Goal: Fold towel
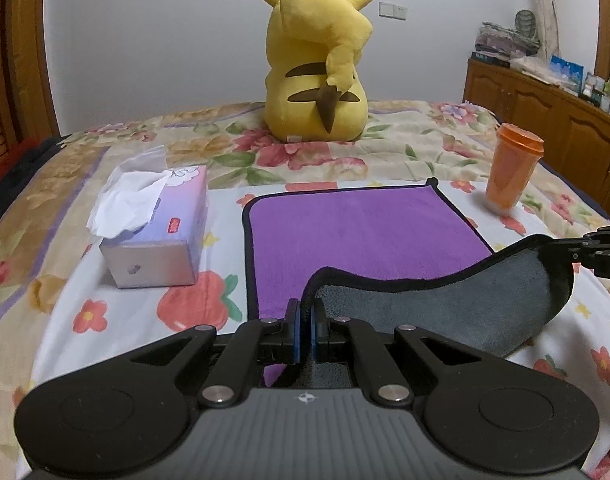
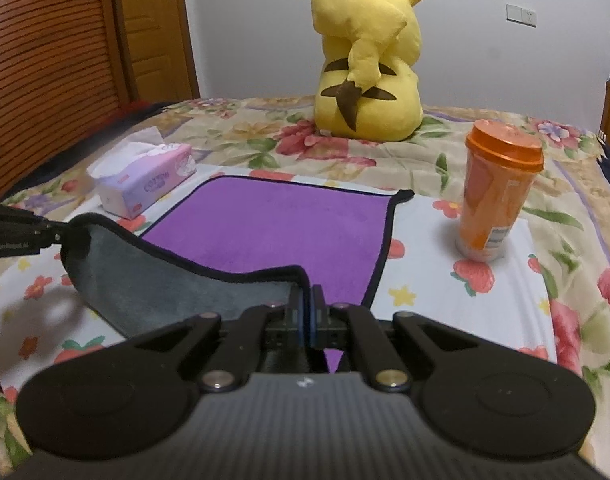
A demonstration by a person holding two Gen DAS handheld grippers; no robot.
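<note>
Towel [image 1: 361, 236] near edge lifted, grey underside hiding purple; both grippers' fingers [image 1: 303, 320] [image 2: 307, 312] pinch hem, corners hidden.

Straight ahead past the fingers runs a plain white wall [image 1: 165, 40] with a wall switch plate [image 1: 392, 11] up to the right. A floral bedspread [image 1: 405, 136] fills the ground beyond the fingertips. Off to the right stands a wooden cabinet [image 1: 545, 116], books and clutter piled on top. To the left, a slatted wooden door [image 2: 45, 60] beside a panelled one [image 2: 153, 32]. Soft indoor light.
</note>
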